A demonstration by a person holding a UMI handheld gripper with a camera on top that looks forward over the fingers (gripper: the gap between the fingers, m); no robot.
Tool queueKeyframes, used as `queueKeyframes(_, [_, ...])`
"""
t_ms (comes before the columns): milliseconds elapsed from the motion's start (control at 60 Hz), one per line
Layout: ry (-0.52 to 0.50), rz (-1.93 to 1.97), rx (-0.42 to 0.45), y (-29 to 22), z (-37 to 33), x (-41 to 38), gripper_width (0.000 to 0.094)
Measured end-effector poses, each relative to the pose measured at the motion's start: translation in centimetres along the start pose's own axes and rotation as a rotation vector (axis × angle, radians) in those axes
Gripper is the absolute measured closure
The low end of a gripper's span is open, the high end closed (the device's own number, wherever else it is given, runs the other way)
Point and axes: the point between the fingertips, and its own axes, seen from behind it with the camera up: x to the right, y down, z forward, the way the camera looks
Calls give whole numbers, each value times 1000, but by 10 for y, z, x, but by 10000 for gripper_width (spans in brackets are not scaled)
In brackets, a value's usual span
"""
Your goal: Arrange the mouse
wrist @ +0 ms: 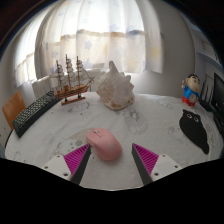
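Observation:
A pink computer mouse (pixel 103 144) lies on the white round table (pixel 150 125), just ahead of my fingers and a little toward the left one. My gripper (pixel 111 160) is open, its two magenta pads (pixel 76 160) spread wide at either side. The mouse's near end sits next to the left pad, with a gap to the right one. Nothing is held.
A model sailing ship (pixel 70 80) and a black keyboard (pixel 32 112) stand at the far left. A white crystal-like ornament (pixel 116 90) is at the back middle. A small figurine (pixel 189 90) and a black mat (pixel 195 128) are at the right. Curtains hang behind.

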Motion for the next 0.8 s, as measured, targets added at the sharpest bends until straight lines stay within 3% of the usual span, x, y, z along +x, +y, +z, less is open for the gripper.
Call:
queueKeyframes(400, [16, 41, -6, -25, 54, 15, 93])
queueKeyframes(533, [-11, 28, -9, -24, 60, 5, 268])
queueKeyframes(583, [-3, 1, -11, -24, 61, 5, 415])
queueKeyframes(800, [-32, -18, -34, -52, 47, 8, 466])
